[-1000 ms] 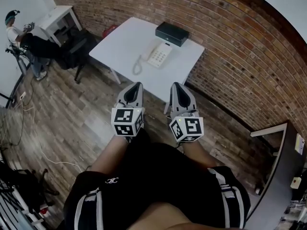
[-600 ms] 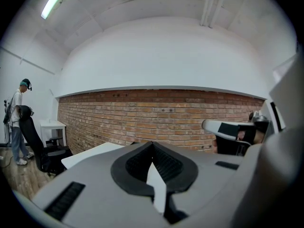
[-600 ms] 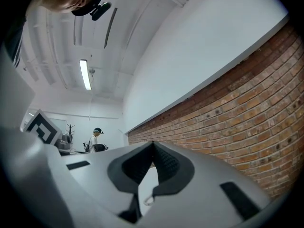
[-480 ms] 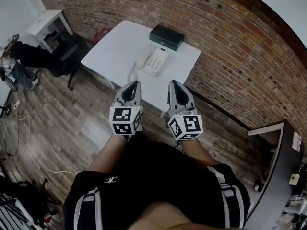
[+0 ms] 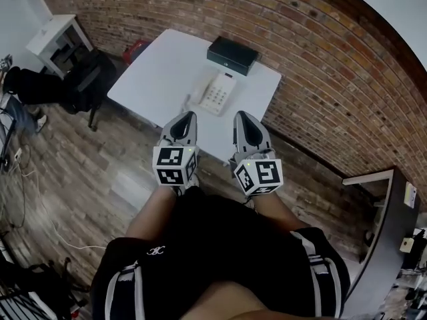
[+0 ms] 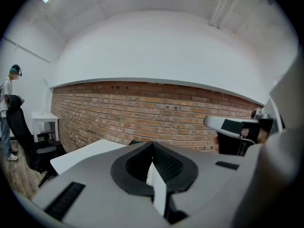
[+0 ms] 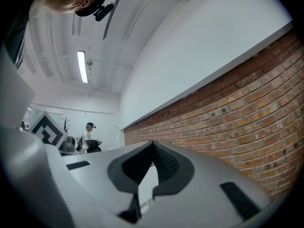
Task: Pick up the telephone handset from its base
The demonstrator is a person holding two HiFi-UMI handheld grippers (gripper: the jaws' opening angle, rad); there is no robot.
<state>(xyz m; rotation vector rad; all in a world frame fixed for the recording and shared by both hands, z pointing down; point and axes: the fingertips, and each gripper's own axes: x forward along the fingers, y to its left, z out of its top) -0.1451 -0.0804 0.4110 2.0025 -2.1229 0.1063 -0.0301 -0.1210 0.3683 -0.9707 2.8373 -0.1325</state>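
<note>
**Grippers held short of the telephone table**

Head view: the left gripper [image 5: 187, 117] and right gripper [image 5: 242, 117] are held side by side over the wooden floor [image 5: 100, 172], at the near edge of the white table [image 5: 167, 65]. Both point toward it. The fingers of each are clenched, tip against tip, with nothing between them; each gripper view shows this.

The white telephone [image 5: 218, 93] lies near the middle of the table. Its handset [image 5: 203, 91] rests on the base along the left side, well apart from both grippers. A black box [image 5: 232, 54] sits beyond the telephone, near the brick wall [image 5: 320, 65]. To the left stand a black chair [image 5: 87, 79] and a small white desk [image 5: 53, 33].
</note>
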